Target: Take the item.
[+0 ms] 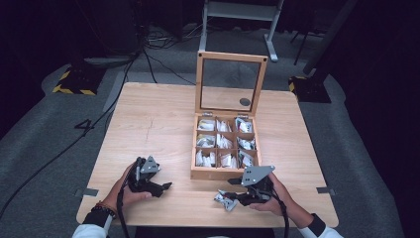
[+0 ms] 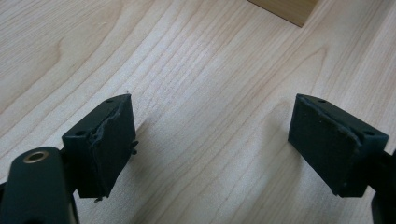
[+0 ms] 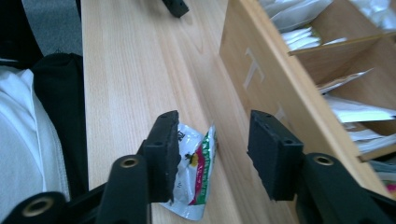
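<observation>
A crumpled tea sachet [image 1: 224, 201] with silver, green and red print lies on the wooden table in front of the wooden tea box [image 1: 218, 173]. My right gripper [image 1: 229, 192] points left over it, jaws apart. In the right gripper view the sachet [image 3: 196, 177] rests on the table against the left jaw, and the right gripper [image 3: 212, 135] does not press on it. My left gripper [image 1: 166, 187] rests on the table to the left of the box, open. Between the jaws of the left gripper [image 2: 212, 121] there is bare wood.
The box has several compartments holding white sachets [image 1: 222, 143], and its glass lid [image 1: 199, 84] stands upright at the back. The box's front wall [image 3: 261, 74] runs close beside my right gripper. A tip of the other gripper [image 3: 175, 7] shows farther along the table.
</observation>
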